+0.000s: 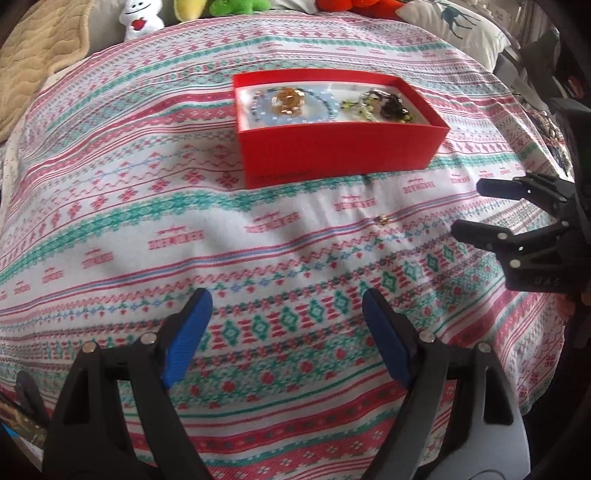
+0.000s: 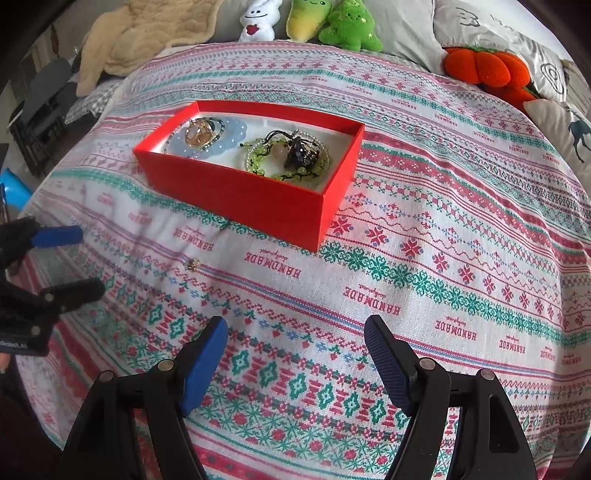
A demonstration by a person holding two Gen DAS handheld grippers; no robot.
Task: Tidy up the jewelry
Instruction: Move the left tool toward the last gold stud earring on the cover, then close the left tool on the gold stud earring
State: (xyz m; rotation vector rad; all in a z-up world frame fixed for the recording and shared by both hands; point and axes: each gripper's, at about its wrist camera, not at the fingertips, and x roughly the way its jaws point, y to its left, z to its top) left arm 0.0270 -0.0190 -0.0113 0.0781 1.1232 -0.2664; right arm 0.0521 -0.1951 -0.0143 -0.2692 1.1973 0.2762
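Looking down over a bed spread with a woven cloth (image 2: 424,236) in red, teal and white bands, "HANDMADE" repeating along the stripes. Seeing soft daylight falling evenly across it, faint shadows pooling at the near folds. Running along the far edge: a beige quilted blanket (image 2: 147,33) bunching at the left, a white plush (image 2: 258,18), a yellow-green plush (image 2: 306,18), a green tree plush (image 2: 349,26), an orange pumpkin plush (image 2: 487,72). Leaning at the far right, grey pillows (image 2: 554,122), one showing a teal deer print. Glimpsing dark furniture (image 2: 40,110) past the left side, too blurred for detail.
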